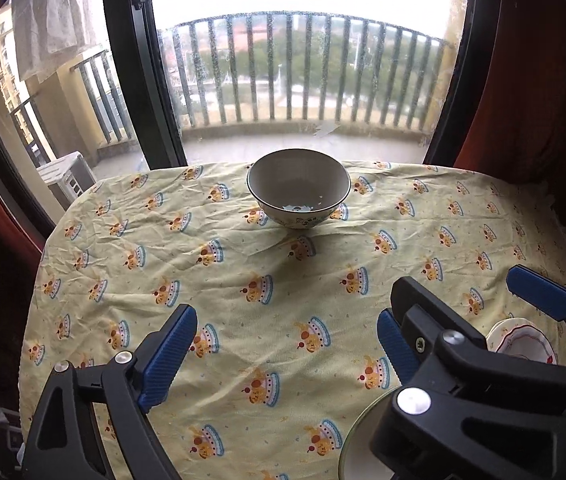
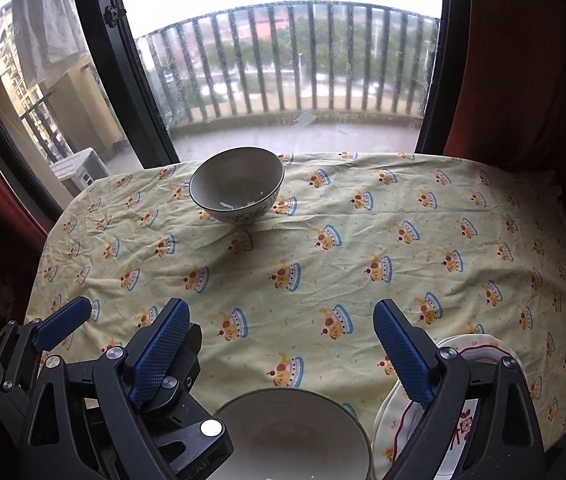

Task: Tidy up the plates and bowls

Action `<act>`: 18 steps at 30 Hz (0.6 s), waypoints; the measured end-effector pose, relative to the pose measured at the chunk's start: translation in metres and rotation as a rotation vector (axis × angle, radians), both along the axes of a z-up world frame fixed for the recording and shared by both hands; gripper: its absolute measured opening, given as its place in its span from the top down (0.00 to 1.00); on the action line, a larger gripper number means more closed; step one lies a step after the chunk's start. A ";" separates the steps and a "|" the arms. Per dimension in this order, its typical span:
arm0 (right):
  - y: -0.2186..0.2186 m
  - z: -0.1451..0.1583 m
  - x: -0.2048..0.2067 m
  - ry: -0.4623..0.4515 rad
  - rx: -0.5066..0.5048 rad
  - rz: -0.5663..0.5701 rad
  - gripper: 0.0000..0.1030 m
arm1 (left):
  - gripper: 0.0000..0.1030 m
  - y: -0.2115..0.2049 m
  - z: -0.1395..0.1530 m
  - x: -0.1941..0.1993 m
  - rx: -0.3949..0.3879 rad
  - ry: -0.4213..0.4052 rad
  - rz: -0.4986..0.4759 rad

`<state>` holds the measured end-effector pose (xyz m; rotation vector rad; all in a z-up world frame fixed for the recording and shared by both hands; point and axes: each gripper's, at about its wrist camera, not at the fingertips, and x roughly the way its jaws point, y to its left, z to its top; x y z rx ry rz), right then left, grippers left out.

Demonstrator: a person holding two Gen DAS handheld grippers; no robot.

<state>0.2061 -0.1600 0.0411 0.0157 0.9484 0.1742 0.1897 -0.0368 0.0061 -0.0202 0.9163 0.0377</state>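
Observation:
A grey bowl (image 1: 298, 192) (image 2: 237, 188) with a patterned outside stands upright at the far side of the table, near the window. A second, pale bowl (image 2: 291, 432) (image 1: 357, 444) sits at the near edge, just below my right gripper. A white plate with red trim (image 2: 479, 354) (image 1: 523, 340) lies to its right. My left gripper (image 1: 283, 352) (image 2: 127, 328) is open over bare cloth. My right gripper (image 2: 283, 356) (image 1: 479, 300) is open above the near bowl, and nothing is between its blue pads.
The table carries a yellow tablecloth (image 1: 243, 280) (image 2: 343, 248) printed with cakes, rounded at its left edge. Behind it is a glass door (image 1: 303, 80) to a railed balcony. Red curtains (image 1: 543, 80) hang on both sides.

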 end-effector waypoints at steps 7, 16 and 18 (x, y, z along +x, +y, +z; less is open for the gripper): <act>0.019 0.001 0.042 -0.023 -0.004 -0.055 0.08 | 0.10 0.018 0.000 0.043 0.018 -0.018 0.005; 0.039 -0.004 0.099 -0.064 -0.029 -0.110 0.08 | 0.17 0.034 -0.005 0.100 0.025 -0.048 -0.003; 0.045 -0.007 0.113 -0.065 -0.034 -0.087 0.08 | 0.17 0.039 -0.009 0.111 0.010 -0.047 0.010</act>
